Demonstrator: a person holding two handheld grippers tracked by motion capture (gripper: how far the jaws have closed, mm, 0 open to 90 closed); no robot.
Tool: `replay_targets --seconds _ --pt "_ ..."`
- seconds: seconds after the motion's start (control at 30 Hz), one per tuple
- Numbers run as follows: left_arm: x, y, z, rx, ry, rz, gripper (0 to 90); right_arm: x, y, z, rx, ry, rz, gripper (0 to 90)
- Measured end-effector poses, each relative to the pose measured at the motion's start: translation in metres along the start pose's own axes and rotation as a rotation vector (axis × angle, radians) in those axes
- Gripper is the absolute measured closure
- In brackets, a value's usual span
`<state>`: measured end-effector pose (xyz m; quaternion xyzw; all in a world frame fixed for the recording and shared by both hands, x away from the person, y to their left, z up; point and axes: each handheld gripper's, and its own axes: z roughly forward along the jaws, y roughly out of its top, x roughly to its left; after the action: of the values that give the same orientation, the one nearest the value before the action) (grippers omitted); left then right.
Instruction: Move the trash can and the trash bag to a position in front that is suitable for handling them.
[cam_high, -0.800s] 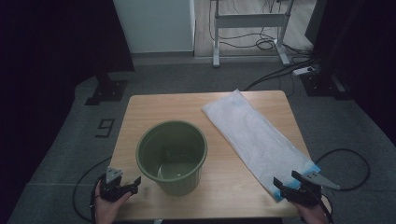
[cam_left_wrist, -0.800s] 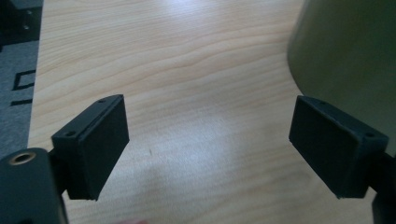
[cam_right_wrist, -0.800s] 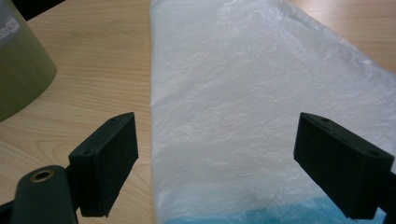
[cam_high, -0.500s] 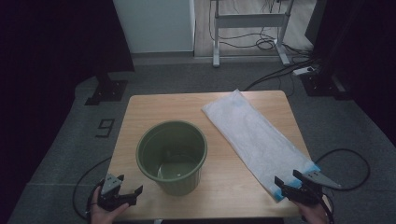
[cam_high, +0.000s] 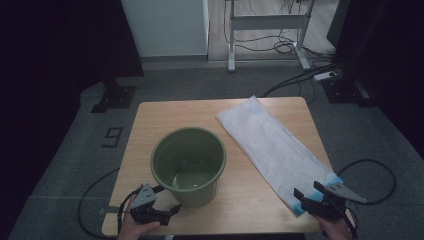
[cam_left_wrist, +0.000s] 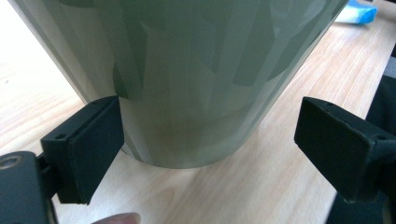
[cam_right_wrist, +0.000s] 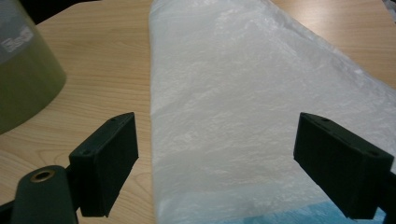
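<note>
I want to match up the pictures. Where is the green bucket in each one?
High view: green bucket stands left of middle on the table.
Left gripper view: its wall looms close, across the top and middle.
Right gripper view: its side sits at the left edge.
Shared landmark: the white plastic bag, whose blue edge peeks in top right of the left gripper view.

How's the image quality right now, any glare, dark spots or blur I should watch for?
High view: dim, the room around the table nearly black, the left hand-held gripper murky against the floor. Left gripper view: the green bucket is very close and soft, its wall streaked with reflections. Right gripper view: the white plastic bag is brightly lit, its crinkles partly washed out.
</note>
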<state>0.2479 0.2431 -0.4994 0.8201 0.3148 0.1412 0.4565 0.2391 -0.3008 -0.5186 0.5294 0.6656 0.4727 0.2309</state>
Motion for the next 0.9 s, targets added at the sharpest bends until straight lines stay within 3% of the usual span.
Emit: replay_targets --seconds 0.27,0.63,0.83,0.9 --pt "0.002 0.017 0.028 -0.003 -0.043 0.029 9.7 0.013 0.002 0.000 0.002 0.015 -0.032 13.5" --pt "-0.006 0.041 0.067 0.010 -0.096 0.059 11.6 0.017 0.003 0.001 0.005 0.014 -0.043 13.6" --pt "-0.012 0.047 0.078 0.012 -0.078 0.068 12.3 0.017 0.004 0.000 0.004 0.013 -0.041 13.6" --pt "-0.012 0.045 0.076 0.026 -0.029 0.066 12.4 0.018 0.004 0.000 0.008 0.008 -0.040 13.8"
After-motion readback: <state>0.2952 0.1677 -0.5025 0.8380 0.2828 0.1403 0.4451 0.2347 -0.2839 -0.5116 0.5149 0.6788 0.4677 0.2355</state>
